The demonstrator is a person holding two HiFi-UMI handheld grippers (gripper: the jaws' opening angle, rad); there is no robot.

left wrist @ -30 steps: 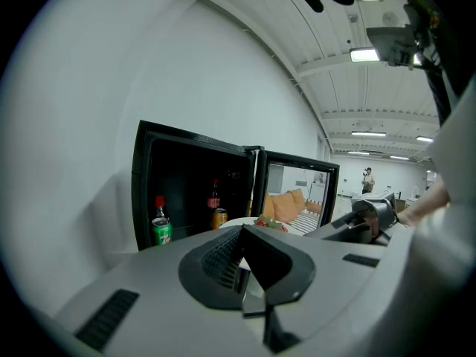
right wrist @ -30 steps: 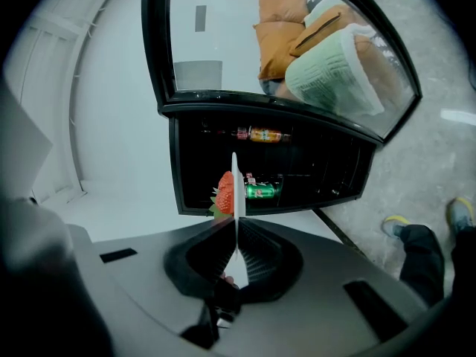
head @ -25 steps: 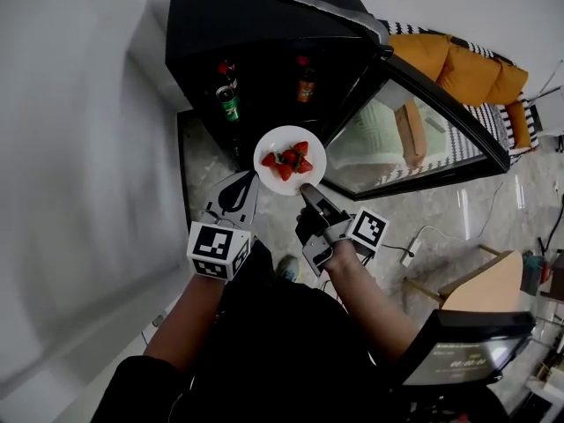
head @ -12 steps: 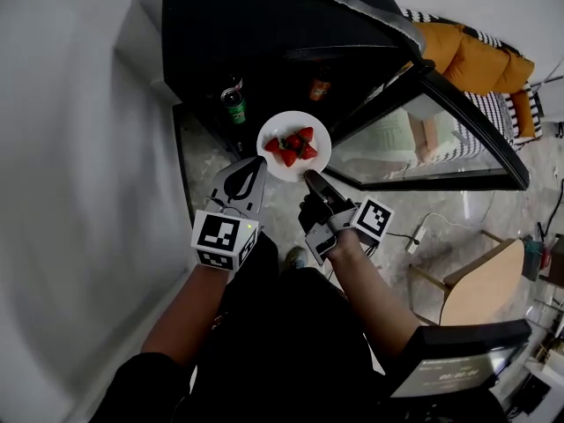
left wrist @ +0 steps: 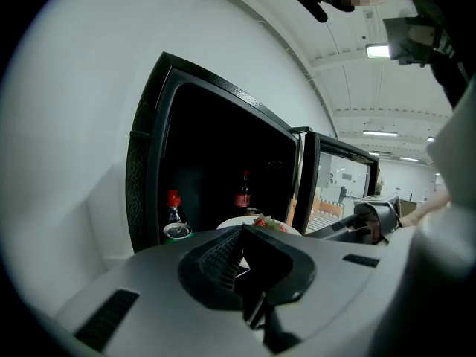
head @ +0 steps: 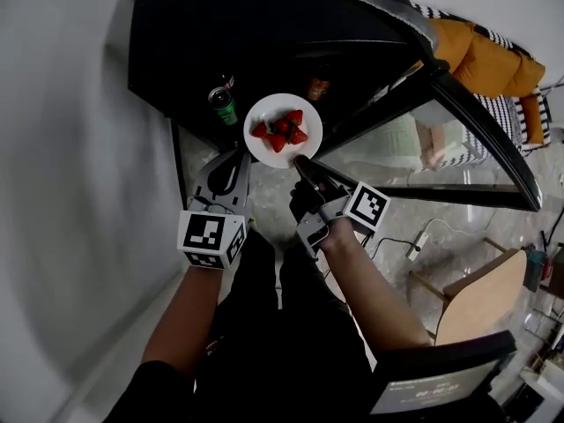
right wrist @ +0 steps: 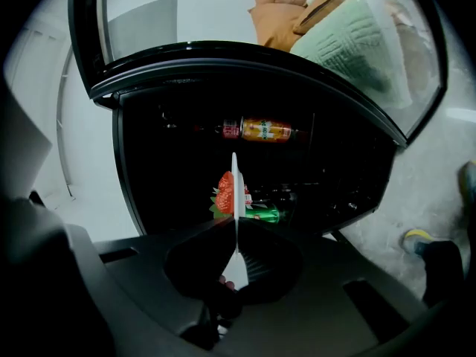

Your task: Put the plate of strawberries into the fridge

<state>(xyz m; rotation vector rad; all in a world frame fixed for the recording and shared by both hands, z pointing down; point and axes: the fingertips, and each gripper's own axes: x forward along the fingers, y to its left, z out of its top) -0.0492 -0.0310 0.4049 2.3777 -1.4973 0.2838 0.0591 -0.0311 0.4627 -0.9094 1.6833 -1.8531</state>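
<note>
Because we pinch only the near rim of the round white plate (head: 307, 117), the right gripper (head: 304, 167) has its jaws clamped on that thin edge. This carries the dish level, which we judge keeps the red strawberries (head: 278, 131) heaped at its middle. The left gripper (head: 234, 161), jaws pressed together on nothing, hangs just beside the plate's left edge; it looks free because the fridge's glass door (head: 423, 148) already stands open to the right. Both our forearms reach forward and down, side by side, marker cubes upward. The plate hangs in the air at the mouth of the black fridge (head: 264, 25), not yet on a shelf. Beyond it, a green can (head: 220, 100) and an orange-labelled bottle (right wrist: 268, 130) occupy the dark interior.
</note>
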